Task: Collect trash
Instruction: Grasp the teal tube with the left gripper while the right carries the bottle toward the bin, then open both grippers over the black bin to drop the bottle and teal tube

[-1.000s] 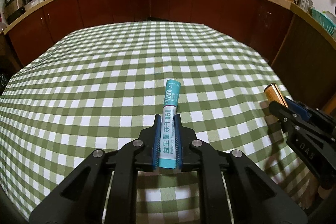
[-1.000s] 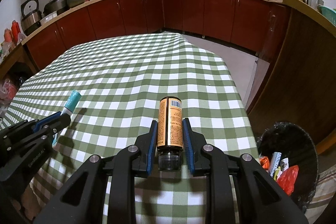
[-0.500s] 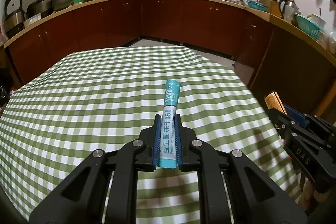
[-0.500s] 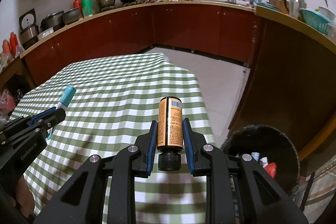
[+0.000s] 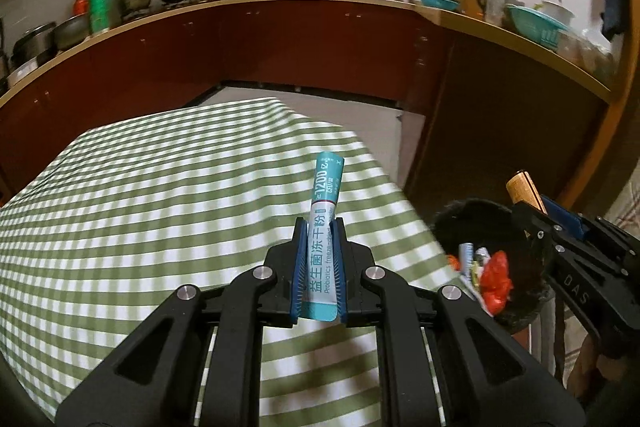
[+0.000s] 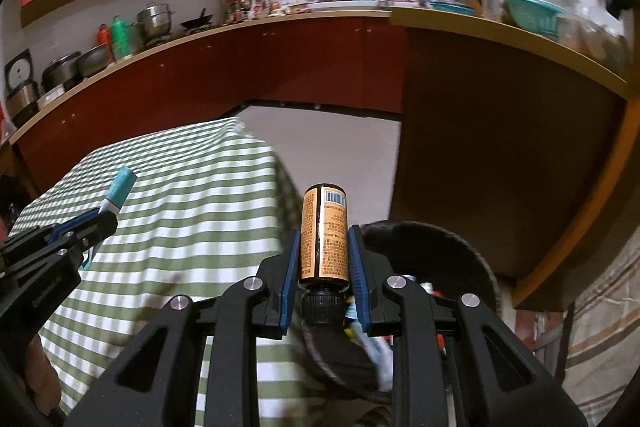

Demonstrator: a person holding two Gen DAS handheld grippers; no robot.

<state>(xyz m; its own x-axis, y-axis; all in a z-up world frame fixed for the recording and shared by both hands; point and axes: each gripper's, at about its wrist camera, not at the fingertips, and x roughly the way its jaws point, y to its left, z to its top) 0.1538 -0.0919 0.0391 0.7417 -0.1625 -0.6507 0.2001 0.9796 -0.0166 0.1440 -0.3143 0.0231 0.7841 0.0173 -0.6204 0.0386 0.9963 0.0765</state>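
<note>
Left wrist view: probiotics powder sachet [image 5: 322, 239] clamped in left gripper [image 5: 320, 231], above checkered tablecloth [image 5: 160, 211] edge. Right gripper [image 6: 323, 241] grips orange-labelled bottle [image 6: 323, 239], cap toward camera, over black trash bin [image 6: 448, 251] holding wrappers beside the table.

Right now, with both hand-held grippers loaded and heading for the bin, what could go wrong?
1. The left hand-held gripper holds the teal sachet over the checked tablecloth, not the bin; an early release likely lands it on the table.
2. The right hand-held gripper grips the orange bottle near the bin's rim; it could bounce out.
3. The two grippers are close and could collide.
</note>
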